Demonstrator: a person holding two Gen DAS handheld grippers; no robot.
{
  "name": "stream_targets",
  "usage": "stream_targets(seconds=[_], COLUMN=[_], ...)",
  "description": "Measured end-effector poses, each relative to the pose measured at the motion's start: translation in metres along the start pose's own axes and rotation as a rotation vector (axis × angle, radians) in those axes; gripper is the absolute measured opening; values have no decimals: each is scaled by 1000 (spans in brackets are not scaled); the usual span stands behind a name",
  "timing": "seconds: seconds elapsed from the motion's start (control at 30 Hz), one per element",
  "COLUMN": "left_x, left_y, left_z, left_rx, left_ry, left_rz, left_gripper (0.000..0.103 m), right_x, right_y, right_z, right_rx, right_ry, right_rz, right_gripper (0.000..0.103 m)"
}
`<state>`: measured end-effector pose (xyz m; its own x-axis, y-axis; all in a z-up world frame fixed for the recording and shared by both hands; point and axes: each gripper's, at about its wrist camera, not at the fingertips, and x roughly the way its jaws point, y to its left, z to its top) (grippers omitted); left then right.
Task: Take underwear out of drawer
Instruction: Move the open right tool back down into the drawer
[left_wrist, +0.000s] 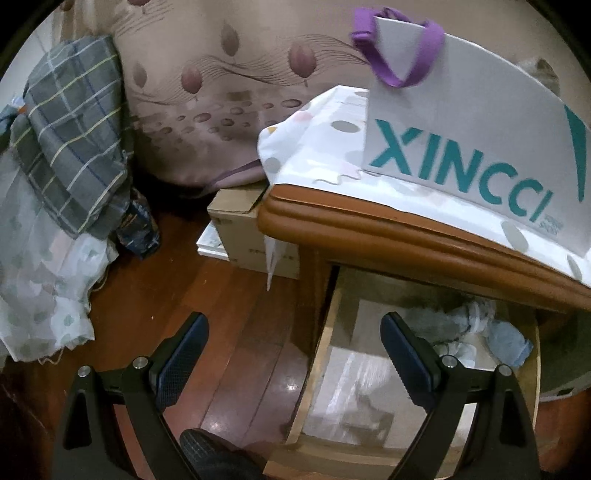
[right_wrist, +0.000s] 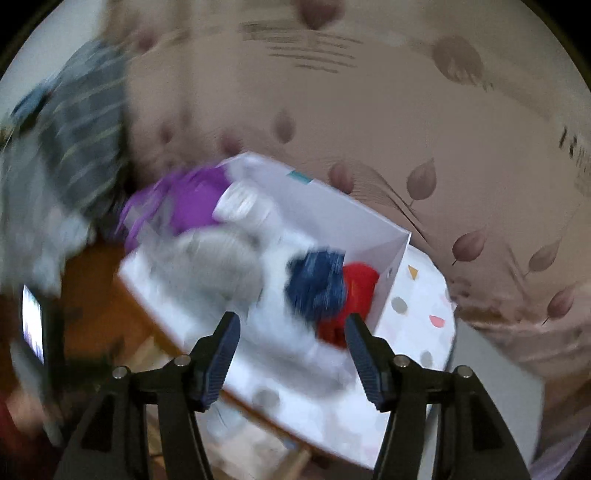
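In the left wrist view the wooden drawer (left_wrist: 321, 354) of a brown nightstand (left_wrist: 369, 225) stands pulled open. Light blue and grey underwear (left_wrist: 484, 328) lies bunched at its far right, partly under the tabletop. My left gripper (left_wrist: 295, 347) is open and empty, above the drawer's left wall and the floor. In the blurred right wrist view my right gripper (right_wrist: 291, 350) is open and empty, above a white paper bag (right_wrist: 332, 206) on the nightstand top. The bag holds grey (right_wrist: 218, 266), dark blue (right_wrist: 317, 284) and red (right_wrist: 354, 299) cloth items.
The white bag with teal "XINCCI" lettering (left_wrist: 461, 122) and purple handles stands on a dotted cloth (left_wrist: 314, 147) on the nightstand. A cardboard box (left_wrist: 236, 229) sits on the wooden floor (left_wrist: 207, 295) beside it. Plaid and white fabric (left_wrist: 70, 155) hangs at left. A patterned curtain (right_wrist: 406, 110) is behind.
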<state>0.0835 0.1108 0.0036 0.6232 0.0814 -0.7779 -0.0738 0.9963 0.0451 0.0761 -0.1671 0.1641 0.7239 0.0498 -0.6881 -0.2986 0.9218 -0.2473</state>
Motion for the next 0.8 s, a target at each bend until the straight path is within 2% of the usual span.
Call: stream_targets(seconds=[0.1, 0.17, 0.23, 0.33, 0.43, 0.53, 0.73, 0.8], left_x=[1, 2, 3, 3, 4, 7, 13, 15], left_y=[7, 12, 14, 15, 13, 12, 3, 0], left_z=[1, 1, 1, 1, 1, 2, -1, -2], left_rx=[-31, -52, -65, -61, -52, -42, 3, 17], left_ry=[6, 17, 21, 21, 23, 28, 44, 50], left_rz=[11, 11, 10, 22, 29, 36, 51, 50], left_gripper=[93, 93, 93, 93, 93, 93, 93, 93], right_x=[1, 15, 42, 85, 123, 162, 216, 226], right_y=[20, 36, 53, 68, 73, 80, 78, 77], right_z=[-42, -74, -102, -126, -141, -156, -177, -181], right_rx=[-95, -162, -213, -260, -301, -389, -455, -490], right_ry=[38, 84, 148, 218, 253, 276, 339, 333], right_rz=[36, 47, 70, 67, 25, -53, -116, -141], right_gripper=[61, 60, 60, 59, 59, 59, 59, 58])
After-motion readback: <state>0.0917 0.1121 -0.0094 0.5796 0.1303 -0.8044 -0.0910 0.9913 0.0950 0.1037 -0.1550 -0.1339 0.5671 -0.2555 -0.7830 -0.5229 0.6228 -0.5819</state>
